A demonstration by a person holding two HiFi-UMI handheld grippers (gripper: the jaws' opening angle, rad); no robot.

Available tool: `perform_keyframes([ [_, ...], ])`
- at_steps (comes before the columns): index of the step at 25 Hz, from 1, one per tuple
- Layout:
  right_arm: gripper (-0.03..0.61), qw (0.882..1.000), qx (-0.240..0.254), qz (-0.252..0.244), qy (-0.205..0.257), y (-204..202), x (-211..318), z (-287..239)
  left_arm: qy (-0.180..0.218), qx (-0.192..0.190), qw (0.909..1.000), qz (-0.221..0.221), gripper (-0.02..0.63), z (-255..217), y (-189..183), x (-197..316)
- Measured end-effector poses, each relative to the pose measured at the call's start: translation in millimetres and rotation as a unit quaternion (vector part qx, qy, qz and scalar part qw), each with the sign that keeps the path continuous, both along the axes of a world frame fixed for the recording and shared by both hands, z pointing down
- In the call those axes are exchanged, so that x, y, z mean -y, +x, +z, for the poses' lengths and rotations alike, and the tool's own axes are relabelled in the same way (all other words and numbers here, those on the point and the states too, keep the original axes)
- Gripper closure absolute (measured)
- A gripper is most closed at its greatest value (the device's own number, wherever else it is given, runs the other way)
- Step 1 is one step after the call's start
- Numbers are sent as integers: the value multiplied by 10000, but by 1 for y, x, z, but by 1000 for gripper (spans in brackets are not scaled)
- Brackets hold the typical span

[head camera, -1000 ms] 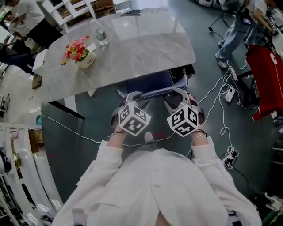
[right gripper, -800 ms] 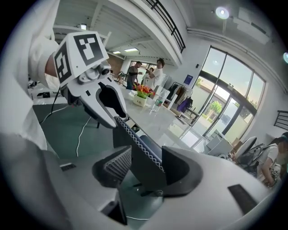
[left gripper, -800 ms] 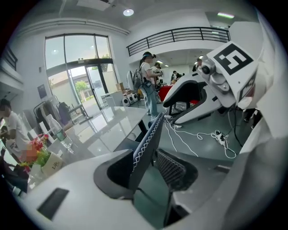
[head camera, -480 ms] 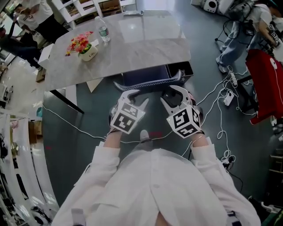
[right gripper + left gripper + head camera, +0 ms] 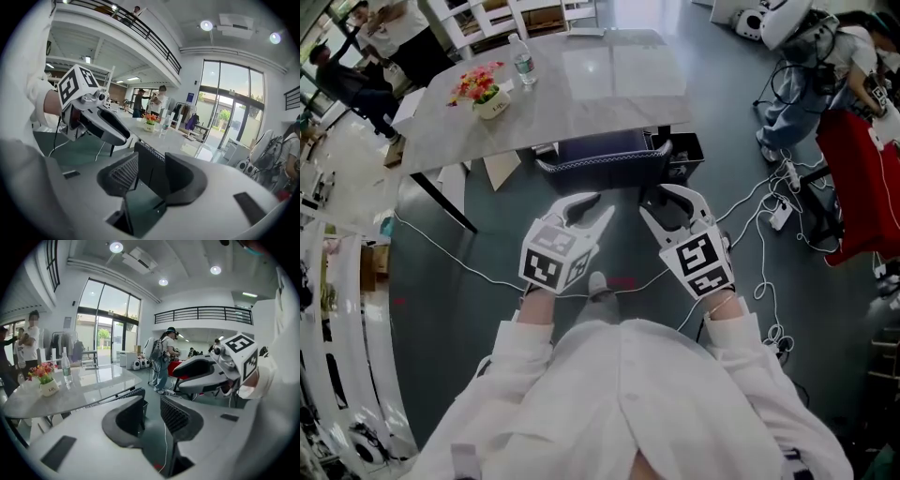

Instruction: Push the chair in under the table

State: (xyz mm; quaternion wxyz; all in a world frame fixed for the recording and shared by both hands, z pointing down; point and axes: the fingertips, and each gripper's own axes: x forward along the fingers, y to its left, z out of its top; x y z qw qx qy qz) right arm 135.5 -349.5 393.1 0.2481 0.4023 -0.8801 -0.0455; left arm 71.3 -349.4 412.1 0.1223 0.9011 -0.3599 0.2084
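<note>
At the left end of the table [image 5: 600,84], a pot of flowers [image 5: 483,94] and a water bottle [image 5: 523,67] were seen. The chair [image 5: 600,157] was tucked under the table's near edge, with only its back and a strip of seat showing. The left gripper [image 5: 591,210] was held near the chair, not touching it. Its jaws had just been closing and were held partly apart, with nothing between them. The right gripper [image 5: 664,199] was held beside it, jaws wide apart and empty too. The push looked done, or nearly. If a last nudge was needed, both ends of the back should be pushed evenly, so the chair was kept straight. The cables [image 5: 769,202] on the floor at the right should be stepped around.
</note>
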Motion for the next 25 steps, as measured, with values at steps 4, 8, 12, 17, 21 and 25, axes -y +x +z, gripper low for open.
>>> perform_keyframes([
  [4, 391, 9998, 139, -45, 98, 8, -30, -13, 215, -208, 9995, -40, 520, -19, 12, -29],
  [8, 411, 9991, 337, -162, 213, 9, -61, -20, 355, -217, 9991, -42, 552, -24, 18, -59],
  [12, 432, 9985, 395, -252, 286, 10, -86, -27, 387, -237, 9989, -107, 566, -24, 22, -85],
  [17, 516, 9973, 622, -179, 359, 14, -107, -40, 425, -352, 9984, -113, 575, -30, 27, -110],
  [21, 532, 9966, 753, -132, 322, 12, -115, -40, 378, -344, 9985, -182, 595, -29, 23, -116],
  [25, 534, 9960, 864, -53, 210, 13, -122, -38, 262, -296, 9990, -194, 595, -24, 23, -118],
])
